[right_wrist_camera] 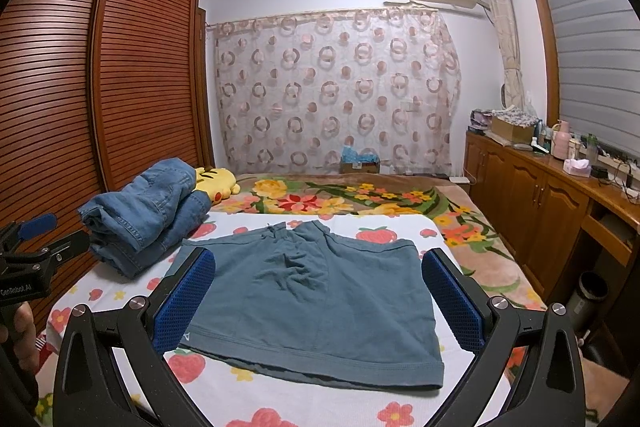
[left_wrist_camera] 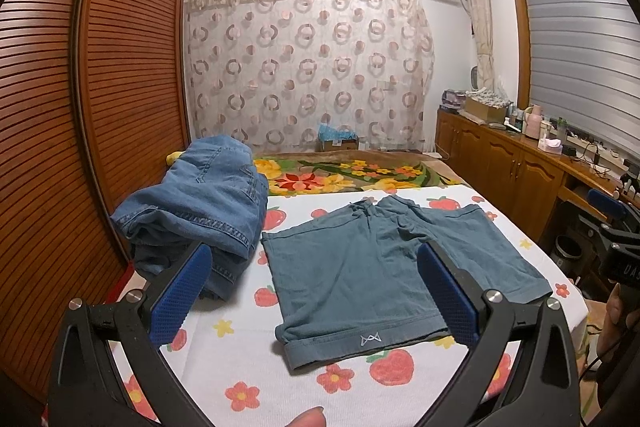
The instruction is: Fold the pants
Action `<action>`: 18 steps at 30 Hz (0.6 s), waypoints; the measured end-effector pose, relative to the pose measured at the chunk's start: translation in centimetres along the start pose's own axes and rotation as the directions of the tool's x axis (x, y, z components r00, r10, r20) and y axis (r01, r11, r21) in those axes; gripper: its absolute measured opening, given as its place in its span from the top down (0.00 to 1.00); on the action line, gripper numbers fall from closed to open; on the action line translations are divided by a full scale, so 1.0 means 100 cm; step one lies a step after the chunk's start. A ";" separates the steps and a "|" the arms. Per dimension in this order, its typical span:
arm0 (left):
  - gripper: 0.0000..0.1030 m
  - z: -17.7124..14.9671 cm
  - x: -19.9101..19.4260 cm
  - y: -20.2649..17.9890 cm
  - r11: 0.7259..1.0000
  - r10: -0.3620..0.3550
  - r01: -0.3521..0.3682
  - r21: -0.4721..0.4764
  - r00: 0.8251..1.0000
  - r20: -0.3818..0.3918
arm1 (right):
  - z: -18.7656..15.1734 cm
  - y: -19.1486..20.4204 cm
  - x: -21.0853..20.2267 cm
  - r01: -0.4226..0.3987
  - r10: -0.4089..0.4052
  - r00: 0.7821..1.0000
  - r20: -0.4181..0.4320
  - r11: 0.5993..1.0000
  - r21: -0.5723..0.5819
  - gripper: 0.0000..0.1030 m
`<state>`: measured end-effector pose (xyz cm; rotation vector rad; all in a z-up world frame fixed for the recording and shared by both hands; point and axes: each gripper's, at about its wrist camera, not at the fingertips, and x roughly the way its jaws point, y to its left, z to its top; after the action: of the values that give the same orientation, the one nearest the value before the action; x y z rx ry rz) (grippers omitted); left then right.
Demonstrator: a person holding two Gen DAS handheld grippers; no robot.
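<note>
A pair of teal shorts (left_wrist_camera: pixel 360 267) lies flat and spread on the strawberry-print sheet (left_wrist_camera: pixel 248 379), waistband with drawstring at the far side, leg hems toward me. It also shows in the right wrist view (right_wrist_camera: pixel 312 303). My left gripper (left_wrist_camera: pixel 316 291) is open and empty, held above the near left leg hem. My right gripper (right_wrist_camera: pixel 320 299) is open and empty, held above the right leg, its fingers straddling the leg's width. The right gripper's body (left_wrist_camera: pixel 616 227) shows at the right edge of the left wrist view.
A pile of folded blue jeans (left_wrist_camera: pixel 200 211) sits on the bed's left side beside a slatted wooden wardrobe (left_wrist_camera: pixel 120 87). A yellow plush toy (right_wrist_camera: pixel 216 183) lies behind it. A floral blanket (left_wrist_camera: pixel 340 175) covers the far bed. A wooden sideboard (right_wrist_camera: pixel 540 199) stands along the right.
</note>
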<state>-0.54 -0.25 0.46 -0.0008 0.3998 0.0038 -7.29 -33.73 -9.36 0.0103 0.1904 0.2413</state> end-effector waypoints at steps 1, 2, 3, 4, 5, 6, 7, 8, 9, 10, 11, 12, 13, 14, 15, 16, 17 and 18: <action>0.00 0.000 0.000 0.000 1.000 0.001 -0.001 0.001 1.000 -0.001 | 0.000 0.000 0.000 0.000 0.000 1.000 -0.001 1.000 0.000 0.00; 0.00 0.000 0.000 0.000 1.000 0.000 0.000 0.000 1.000 -0.001 | 0.000 0.000 0.000 0.000 0.000 1.000 -0.001 1.000 0.000 0.00; 0.00 0.000 0.000 0.000 1.000 0.000 0.000 0.000 1.000 -0.001 | 0.000 0.000 0.000 0.000 0.000 1.000 0.000 1.000 0.000 0.00; 0.00 0.000 -0.001 0.000 1.000 0.001 -0.001 0.000 1.000 -0.001 | 0.000 0.000 0.000 0.000 0.000 1.000 0.000 1.000 0.000 0.00; 0.00 0.000 -0.001 0.000 1.000 0.002 -0.002 0.000 1.000 0.000 | 0.000 0.000 0.000 0.000 0.000 1.000 -0.001 1.000 0.000 0.00; 0.00 0.000 0.000 0.001 1.000 0.000 0.000 -0.001 1.000 -0.001 | 0.000 0.000 0.000 0.000 0.000 1.000 -0.002 1.000 0.000 0.00; 0.00 0.000 0.000 0.000 1.000 0.001 -0.001 -0.001 1.000 0.000 | 0.000 0.000 0.000 0.000 0.000 1.000 -0.001 1.000 0.000 0.00; 0.00 0.000 -0.001 0.000 1.000 0.001 -0.001 0.000 1.000 0.001 | 0.000 0.000 0.000 -0.001 0.001 1.000 -0.001 1.000 0.000 0.00; 0.00 0.000 0.000 0.000 1.000 0.002 -0.002 0.000 1.000 0.001 | 0.000 0.000 0.000 -0.001 0.001 1.000 -0.001 1.000 0.000 0.00; 0.00 0.000 0.000 0.000 1.000 0.001 -0.001 0.000 1.000 0.000 | 0.000 0.000 0.000 -0.001 0.001 1.000 0.000 1.000 0.000 0.00; 0.00 0.000 0.000 0.001 1.000 -0.002 0.002 0.000 1.000 0.000 | 0.000 0.000 0.000 -0.001 0.001 1.000 -0.001 1.000 0.001 0.00; 0.00 0.000 0.000 0.000 1.000 -0.004 0.004 -0.001 1.000 -0.001 | 0.000 0.000 0.000 -0.002 0.002 1.000 -0.001 1.000 0.002 0.00; 0.00 0.001 -0.001 0.000 1.000 -0.002 0.002 -0.001 1.000 0.000 | 0.000 0.000 0.000 -0.002 0.002 1.000 -0.001 1.000 0.002 0.00; 0.00 0.001 -0.001 0.000 1.000 -0.002 0.002 0.000 1.000 0.003 | 0.000 0.000 0.000 -0.001 0.001 1.000 -0.001 1.000 0.001 0.00; 0.00 0.002 -0.002 0.000 1.000 -0.002 0.002 0.001 1.000 0.004 | 0.000 0.000 0.000 -0.003 0.003 1.000 0.000 1.000 0.002 0.00; 0.00 0.005 -0.003 -0.001 1.000 -0.001 0.001 0.002 1.000 0.004 | 0.000 0.000 0.000 -0.003 0.003 1.000 -0.001 1.000 0.003 0.00; 0.00 0.005 -0.003 -0.001 1.000 -0.002 0.002 0.001 1.000 0.005 | 0.000 0.000 0.000 -0.003 0.003 1.000 0.000 1.000 0.003 0.00; 0.00 0.005 -0.003 -0.001 1.000 -0.002 0.002 0.001 1.000 0.005 | 0.000 0.000 0.000 -0.002 0.002 1.000 0.000 1.000 0.002 0.00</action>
<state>-0.65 -0.32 1.02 -0.0001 0.3949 0.0012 -7.32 -33.70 -9.34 0.0120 0.1909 0.2436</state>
